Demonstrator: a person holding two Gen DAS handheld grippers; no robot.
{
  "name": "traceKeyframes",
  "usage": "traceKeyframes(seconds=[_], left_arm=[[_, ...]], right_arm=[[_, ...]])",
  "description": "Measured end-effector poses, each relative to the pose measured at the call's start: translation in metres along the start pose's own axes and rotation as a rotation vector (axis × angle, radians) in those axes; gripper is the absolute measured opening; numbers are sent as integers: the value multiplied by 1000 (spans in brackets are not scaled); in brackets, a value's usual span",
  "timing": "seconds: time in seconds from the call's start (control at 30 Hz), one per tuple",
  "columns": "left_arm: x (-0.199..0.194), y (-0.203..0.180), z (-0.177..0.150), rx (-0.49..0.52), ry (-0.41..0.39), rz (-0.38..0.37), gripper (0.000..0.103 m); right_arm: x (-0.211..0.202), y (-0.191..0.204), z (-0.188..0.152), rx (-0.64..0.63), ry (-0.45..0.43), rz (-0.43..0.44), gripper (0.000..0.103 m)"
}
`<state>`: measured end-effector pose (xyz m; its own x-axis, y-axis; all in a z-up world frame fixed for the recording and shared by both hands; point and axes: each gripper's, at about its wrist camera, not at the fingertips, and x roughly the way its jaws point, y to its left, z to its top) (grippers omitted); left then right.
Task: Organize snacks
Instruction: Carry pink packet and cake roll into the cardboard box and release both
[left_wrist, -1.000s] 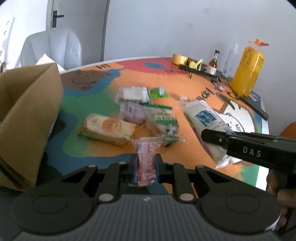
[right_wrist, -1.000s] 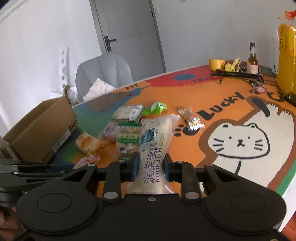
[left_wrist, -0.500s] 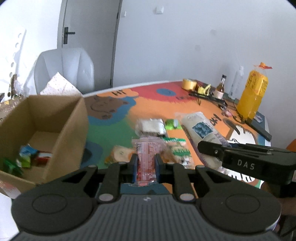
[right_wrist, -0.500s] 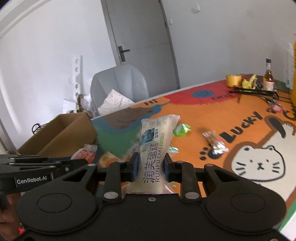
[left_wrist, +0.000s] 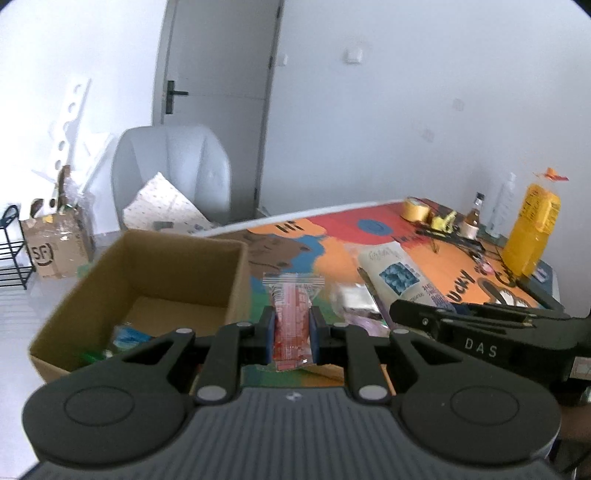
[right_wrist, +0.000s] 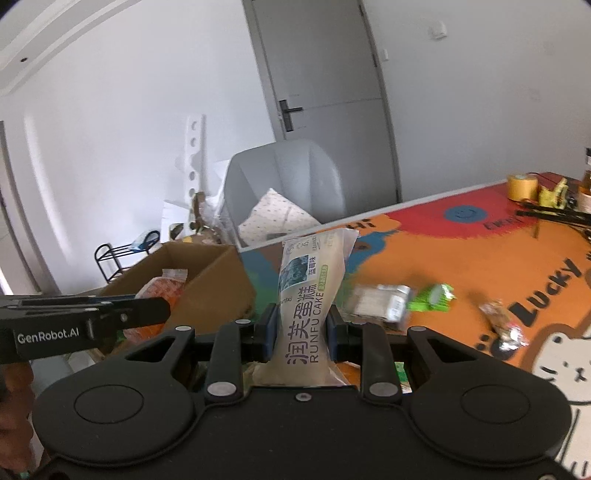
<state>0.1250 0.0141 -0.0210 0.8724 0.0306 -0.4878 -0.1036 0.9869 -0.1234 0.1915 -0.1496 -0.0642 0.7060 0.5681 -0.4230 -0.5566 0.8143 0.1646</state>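
My left gripper is shut on a red snack packet and holds it in the air beside the right wall of an open cardboard box. The box holds a few green and blue snacks. My right gripper is shut on a long white RUNFU cake packet, held upright above the table right of the box. The cake packet also shows in the left wrist view. The red packet shows in the right wrist view over the box.
Loose snacks lie on the colourful mat: a white packet, a green one, a small wrapped one. A yellow bottle, tape roll and small bottle stand at the far end. A grey chair is behind the table.
Both grippers have lifted their packets up from the table and swung left towards the cardboard box. The box's inside has come into view.
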Motion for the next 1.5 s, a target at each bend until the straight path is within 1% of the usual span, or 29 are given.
traceKeyframes(seconds=[0.3, 0.5, 0.67, 0.7, 0.73, 0.9, 1.07, 1.23, 1.33, 1.4, 1.5], left_arm=[[-8, 41, 8, -57, -26, 68, 18], [-8, 64, 10, -95, -30, 96, 18], [-5, 74, 7, -121, -6, 91, 18], [-6, 76, 6, -126, -11, 100, 21], [-7, 77, 6, -129, -13, 108, 22], [-9, 91, 2, -160, -6, 139, 23], [-13, 100, 0, -174, -9, 150, 23], [-17, 108, -1, -186, -19, 161, 36], [-20, 111, -3, -193, -24, 165, 40], [-20, 113, -4, -197, -22, 165, 41], [-20, 115, -4, -200, -17, 171, 48]], right_arm=[[14, 30, 9, -41, 4, 36, 25], [20, 44, 12, -63, 11, 46, 25], [27, 53, 16, -79, 13, 50, 25], [28, 55, 17, -84, 14, 53, 25], [29, 58, 17, -89, 15, 56, 25], [35, 71, 20, -114, 19, 76, 25], [41, 85, 22, -132, 21, 95, 25], [48, 101, 26, -146, 31, 121, 25], [50, 112, 27, -151, 32, 140, 25], [52, 115, 29, -127, 32, 158, 26], [52, 116, 31, -101, 31, 207, 31]])
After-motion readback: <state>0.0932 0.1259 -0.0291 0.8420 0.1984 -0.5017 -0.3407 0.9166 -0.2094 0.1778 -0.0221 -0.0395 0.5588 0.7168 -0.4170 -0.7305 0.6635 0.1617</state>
